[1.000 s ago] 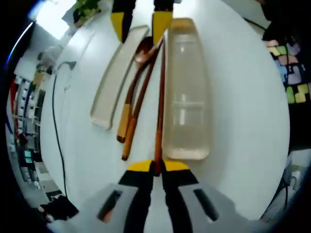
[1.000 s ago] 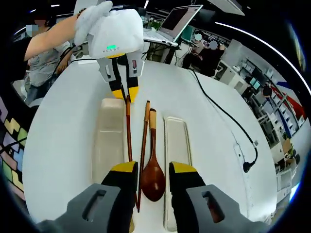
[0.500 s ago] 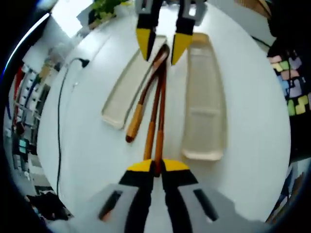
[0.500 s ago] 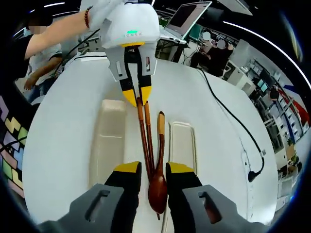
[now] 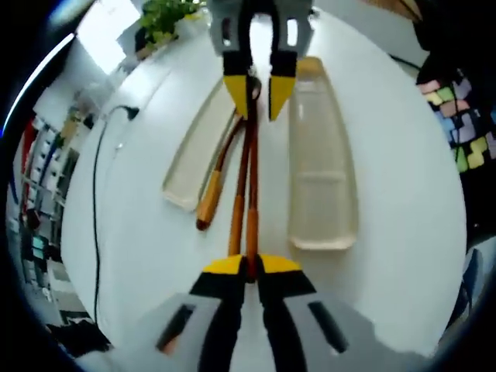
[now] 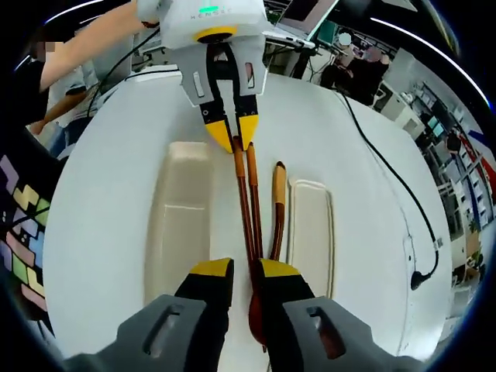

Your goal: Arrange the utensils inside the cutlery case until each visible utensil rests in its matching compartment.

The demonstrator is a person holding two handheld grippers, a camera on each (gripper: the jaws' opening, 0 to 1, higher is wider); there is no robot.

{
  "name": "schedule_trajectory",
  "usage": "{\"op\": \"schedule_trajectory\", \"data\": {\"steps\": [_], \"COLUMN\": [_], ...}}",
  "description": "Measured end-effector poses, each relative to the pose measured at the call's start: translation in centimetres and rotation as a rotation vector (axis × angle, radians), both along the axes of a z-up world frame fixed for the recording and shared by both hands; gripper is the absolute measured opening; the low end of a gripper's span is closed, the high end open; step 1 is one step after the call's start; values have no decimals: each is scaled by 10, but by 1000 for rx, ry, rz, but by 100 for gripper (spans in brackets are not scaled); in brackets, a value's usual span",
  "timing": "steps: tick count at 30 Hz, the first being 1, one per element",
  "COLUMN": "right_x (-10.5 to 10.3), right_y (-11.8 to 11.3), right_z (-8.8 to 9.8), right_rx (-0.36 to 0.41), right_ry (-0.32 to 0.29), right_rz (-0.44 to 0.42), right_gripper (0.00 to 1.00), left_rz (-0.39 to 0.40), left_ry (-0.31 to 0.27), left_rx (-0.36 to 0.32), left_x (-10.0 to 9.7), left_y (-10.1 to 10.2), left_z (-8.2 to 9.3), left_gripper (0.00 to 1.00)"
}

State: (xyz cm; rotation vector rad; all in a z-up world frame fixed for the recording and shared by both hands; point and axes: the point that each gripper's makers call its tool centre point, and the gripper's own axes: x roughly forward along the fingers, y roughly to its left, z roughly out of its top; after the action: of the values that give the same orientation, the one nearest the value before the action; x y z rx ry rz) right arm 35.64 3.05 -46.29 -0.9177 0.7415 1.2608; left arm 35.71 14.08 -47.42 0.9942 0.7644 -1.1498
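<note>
Both views look down close from opposite ends, sharing the chopsticks (image 5: pixel 246 182) (image 6: pixel 249 203) between them.

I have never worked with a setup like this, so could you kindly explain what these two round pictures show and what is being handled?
A person holds a hand-held gripper in each hand, and a fisheye camera rides on each, looking along its yellow-tipped jaws. In the left gripper view, the left hand-held gripper is shut on the near ends of two wooden chopsticks. The right gripper view looks back from the far side: the right hand-held gripper straddles their other ends, though whether it grips them I cannot tell. On the white table lie a wooden spoon beside the chopsticks, the cutlery case and its flat lid.
</note>
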Motion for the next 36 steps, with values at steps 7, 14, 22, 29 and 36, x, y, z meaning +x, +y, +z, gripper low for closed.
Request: {"op": "schedule_trajectory", "data": {"steps": [7,14,22,29,36], "right_x": [3,1,-5,-3,-4], "right_y": [3,6,12,9,11], "right_z": [-7,-7,-13,-13,-14], "right_rx": [-32,-29,-22,-70,-156], "right_ry": [11,17,66,134,112], "right_rz": [-12,-3,16,-55,13], "right_gripper": [9,8,6,7,6], "left_rz": [-82,-56,-57,-7,-10], "left_ry": [-19,-17,-8,35,38], "left_rx": [25,12,12,-11,-16], "left_x": [-2,-1,0,0,-1], "left_y": [4,4,4,5,4], "left_z": [1,1,2,2,2], "left_gripper": [6,6,6,6,7]}}
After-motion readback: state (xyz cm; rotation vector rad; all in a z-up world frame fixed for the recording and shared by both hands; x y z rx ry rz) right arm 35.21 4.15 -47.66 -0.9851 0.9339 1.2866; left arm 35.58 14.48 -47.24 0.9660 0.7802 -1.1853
